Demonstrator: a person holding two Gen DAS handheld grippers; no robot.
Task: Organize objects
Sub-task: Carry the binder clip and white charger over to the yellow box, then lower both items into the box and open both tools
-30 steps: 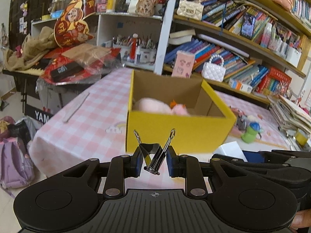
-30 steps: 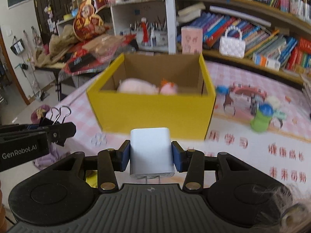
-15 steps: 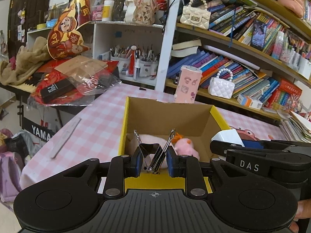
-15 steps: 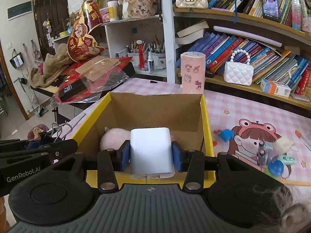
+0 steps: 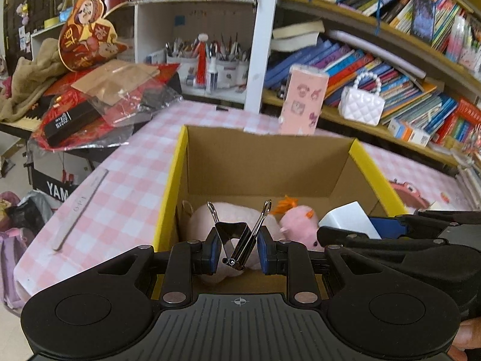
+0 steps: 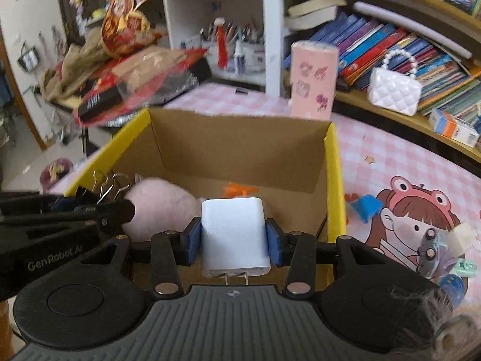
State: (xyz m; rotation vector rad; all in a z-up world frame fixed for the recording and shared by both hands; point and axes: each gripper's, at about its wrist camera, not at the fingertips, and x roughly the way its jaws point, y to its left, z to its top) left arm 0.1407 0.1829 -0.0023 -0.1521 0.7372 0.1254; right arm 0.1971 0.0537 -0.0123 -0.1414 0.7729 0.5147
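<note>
My left gripper [image 5: 236, 248] is shut on a black binder clip [image 5: 237, 239] with silver handles, held over the near left part of the yellow cardboard box [image 5: 171, 180]. My right gripper [image 6: 233, 239] is shut on a white charger plug [image 6: 234, 236], prongs toward the camera, above the same box [image 6: 335, 186]. A pink plush toy [image 5: 297, 225] with an orange tuft lies inside the box [image 6: 159, 210]. In the left wrist view the charger [image 5: 345, 218] and right gripper show at the right; the right wrist view has the left gripper with the clip [image 6: 105, 186] at its left.
The box stands on a pink checked tablecloth [image 5: 120, 180]. A ruler [image 5: 81, 207] lies left of the box. Small toys [image 6: 436, 246] and a blue piece [image 6: 365, 206] lie to its right. A pink case [image 6: 312, 81], white handbag [image 6: 393, 90] and bookshelves stand behind.
Both grippers have moved forward from in front of the box to above its opening, each keeping its object. The box's inside and the plush now fill the lower middle of both views.
</note>
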